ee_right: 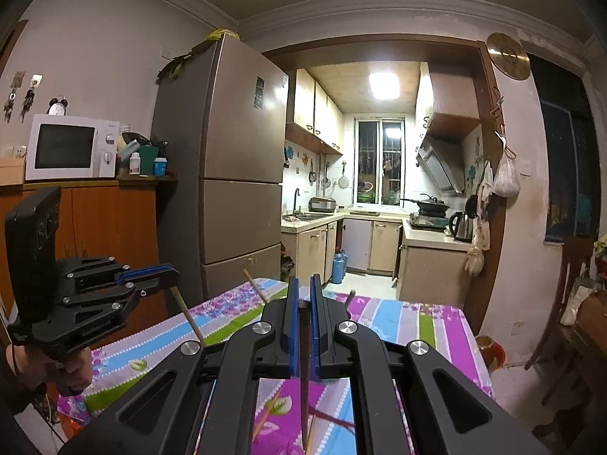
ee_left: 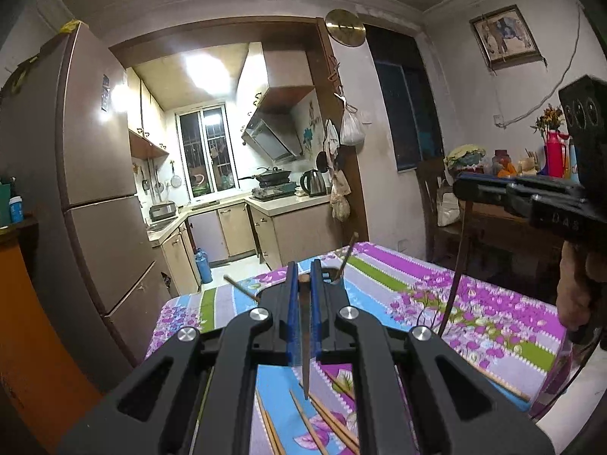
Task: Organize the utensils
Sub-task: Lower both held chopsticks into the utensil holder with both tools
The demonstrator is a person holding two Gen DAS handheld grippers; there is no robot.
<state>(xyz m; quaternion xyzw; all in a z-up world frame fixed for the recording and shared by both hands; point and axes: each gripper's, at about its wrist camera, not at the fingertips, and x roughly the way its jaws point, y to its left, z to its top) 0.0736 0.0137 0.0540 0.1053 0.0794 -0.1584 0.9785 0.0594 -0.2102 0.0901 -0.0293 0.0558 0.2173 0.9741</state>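
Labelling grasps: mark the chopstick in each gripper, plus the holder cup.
left chopstick (ee_left: 305,341), left wrist view, mid shaft between blue pads
right chopstick (ee_right: 304,390), right wrist view, lower shaft
holder cup (ee_left: 335,277), left wrist view, rim

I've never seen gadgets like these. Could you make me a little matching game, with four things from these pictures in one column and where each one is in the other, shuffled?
Things:
1. clamped chopstick
2. loose chopsticks
3. kettle
4. microwave

Places:
a. on the wooden cabinet
b. lying flat on the flowered tablecloth
c. on the kitchen counter
d. pinched between the blue pads of the left gripper, tip hanging down

Pairs: 1-d, 2-b, 3-c, 4-a
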